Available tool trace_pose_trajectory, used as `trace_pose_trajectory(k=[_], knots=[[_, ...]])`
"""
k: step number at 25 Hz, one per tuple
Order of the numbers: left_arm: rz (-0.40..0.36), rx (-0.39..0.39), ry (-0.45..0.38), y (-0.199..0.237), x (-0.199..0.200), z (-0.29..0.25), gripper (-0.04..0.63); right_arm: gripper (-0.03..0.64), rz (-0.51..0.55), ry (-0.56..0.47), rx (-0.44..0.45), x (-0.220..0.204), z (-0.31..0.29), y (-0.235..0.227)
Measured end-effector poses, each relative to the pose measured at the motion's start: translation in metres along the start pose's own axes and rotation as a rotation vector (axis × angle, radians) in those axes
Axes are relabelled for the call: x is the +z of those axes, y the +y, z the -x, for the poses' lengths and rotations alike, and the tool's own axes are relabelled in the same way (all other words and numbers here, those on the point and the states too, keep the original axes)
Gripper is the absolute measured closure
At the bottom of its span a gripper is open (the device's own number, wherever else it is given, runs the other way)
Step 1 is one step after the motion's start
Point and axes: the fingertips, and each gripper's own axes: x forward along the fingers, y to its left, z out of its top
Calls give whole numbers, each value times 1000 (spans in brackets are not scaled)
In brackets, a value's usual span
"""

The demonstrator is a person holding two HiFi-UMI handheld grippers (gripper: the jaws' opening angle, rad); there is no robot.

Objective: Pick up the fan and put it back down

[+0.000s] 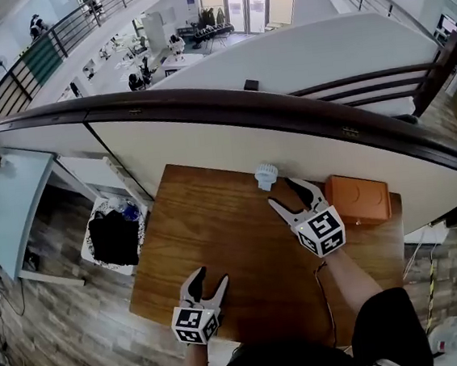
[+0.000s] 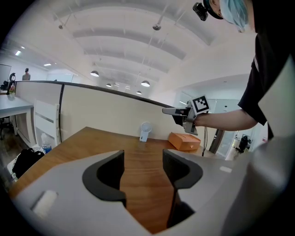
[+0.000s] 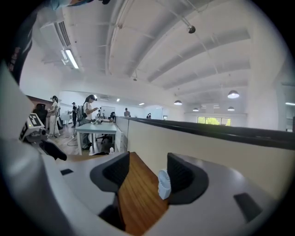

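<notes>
A small white fan (image 1: 266, 176) stands upright on the wooden table (image 1: 218, 236) near its far edge, free of both grippers. My right gripper (image 1: 282, 193) hovers just short of the fan, open and empty. In the right gripper view the fan (image 3: 164, 184) shows beyond the right jaw, not between the pads of the gripper (image 3: 147, 173). My left gripper (image 1: 212, 277) is open over the table's near edge, empty. The left gripper view shows that gripper (image 2: 143, 168) open, with the fan (image 2: 145, 130) far ahead and the right gripper (image 2: 177, 111) raised above the table.
An orange box (image 1: 362, 197) lies at the table's far right, beside the right gripper. A white partition with a dark rail (image 1: 205, 111) backs the table. A black bag in a white bin (image 1: 114, 237) sits on the floor at the left. A thin cable (image 1: 325, 290) crosses the table.
</notes>
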Motion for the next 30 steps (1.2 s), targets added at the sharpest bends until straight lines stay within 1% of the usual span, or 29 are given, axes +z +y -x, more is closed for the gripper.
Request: trace_pose_trajectory(k=[7, 11, 16, 18, 20, 22, 24, 27, 30], knots=[[-23, -52, -33, -26, 7, 23, 348, 377, -121, -32, -81, -6, 74, 40], [-50, -78, -47, -37, 9, 32, 348, 392, -178, -26, -105, -18, 108, 64], [-53, -77, -81, -47, 14, 46, 353, 510, -270, -50, -169, -30, 155, 77], [-67, -70, -91, -55, 17, 53, 353, 545, -298, -57, -171, -34, 174, 79], [-84, -50, -101, -61, 19, 60, 361, 560, -310, -52, -154, -38, 190, 82], [-91, -17, -113, -67, 20, 66, 387, 568, -318, -44, -137, -44, 206, 83], [-94, 14, -131, -77, 18, 72, 433, 577, -325, -36, -119, -51, 222, 85], [-97, 51, -144, -101, 14, 77, 522, 588, -327, -19, -78, -61, 244, 88], [-92, 73, -139, -130, 6, 78, 568, 594, -322, -11, -39, -68, 267, 91]])
